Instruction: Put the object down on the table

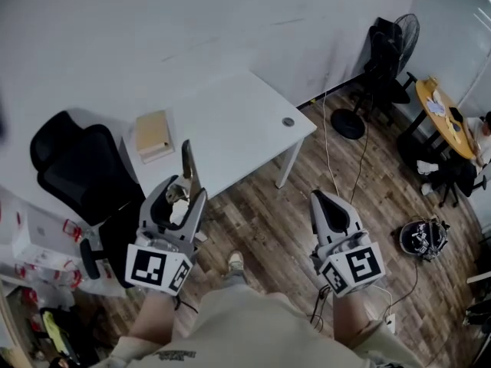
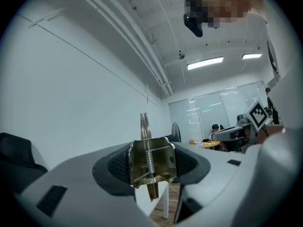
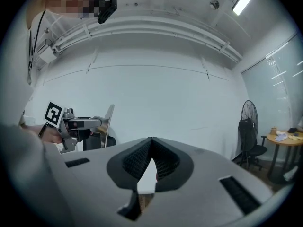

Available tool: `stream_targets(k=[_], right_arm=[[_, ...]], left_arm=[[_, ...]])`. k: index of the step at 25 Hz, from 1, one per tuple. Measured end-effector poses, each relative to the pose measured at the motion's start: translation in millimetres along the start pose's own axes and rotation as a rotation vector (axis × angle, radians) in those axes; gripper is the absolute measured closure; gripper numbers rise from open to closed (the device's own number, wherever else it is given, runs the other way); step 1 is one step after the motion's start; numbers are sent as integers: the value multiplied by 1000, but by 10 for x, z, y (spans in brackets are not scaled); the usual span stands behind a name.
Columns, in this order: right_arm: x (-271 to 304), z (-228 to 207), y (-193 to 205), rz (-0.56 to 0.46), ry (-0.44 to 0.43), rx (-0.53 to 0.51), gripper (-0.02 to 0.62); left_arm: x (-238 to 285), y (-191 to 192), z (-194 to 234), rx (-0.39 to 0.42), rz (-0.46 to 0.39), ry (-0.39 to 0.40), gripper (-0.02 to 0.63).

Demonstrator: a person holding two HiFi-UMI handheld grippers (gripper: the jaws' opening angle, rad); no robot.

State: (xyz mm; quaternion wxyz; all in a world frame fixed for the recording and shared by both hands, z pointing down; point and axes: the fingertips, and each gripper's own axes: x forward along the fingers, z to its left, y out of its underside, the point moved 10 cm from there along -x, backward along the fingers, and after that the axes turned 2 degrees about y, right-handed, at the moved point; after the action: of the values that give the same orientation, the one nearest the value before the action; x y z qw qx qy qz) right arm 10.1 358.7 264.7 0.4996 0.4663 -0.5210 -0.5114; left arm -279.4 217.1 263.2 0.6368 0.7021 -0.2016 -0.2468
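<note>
My left gripper (image 1: 184, 195) is shut on a brass-coloured metal spring clip (image 1: 186, 169), whose long flat blade sticks up past the jaws. In the left gripper view the clip (image 2: 144, 126) sits squarely between the black pads, its coil spring facing the camera, with the left gripper (image 2: 152, 167) pressed on both sides. It is held in the air at the near edge of the white table (image 1: 238, 121). My right gripper (image 1: 326, 202) hangs over the wooden floor with nothing in it; in its own view the right gripper (image 3: 151, 141) has its pads meeting at the tips.
A tan box (image 1: 153, 134) lies on the table's left end and a small round grommet (image 1: 288, 121) at its right. A black office chair (image 1: 77, 167) stands left of the table. A fan (image 1: 399, 37), a round wooden table (image 1: 445, 117) and a dark helmet-like thing (image 1: 423, 238) are at the right.
</note>
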Motion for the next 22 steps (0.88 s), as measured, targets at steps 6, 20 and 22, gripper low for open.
stream_targets(k=[6,20,22], right_arm=[[731,-132,9,27,7,3,574],[1851,-296,221,84,4,67,574],[1935,-340,250,84,10,72,574]], left_arm=[[582,135,544,29,48,16,370],[1581,377,1367,85,142,87,370],[1688,435,1420,93,157,96,370]])
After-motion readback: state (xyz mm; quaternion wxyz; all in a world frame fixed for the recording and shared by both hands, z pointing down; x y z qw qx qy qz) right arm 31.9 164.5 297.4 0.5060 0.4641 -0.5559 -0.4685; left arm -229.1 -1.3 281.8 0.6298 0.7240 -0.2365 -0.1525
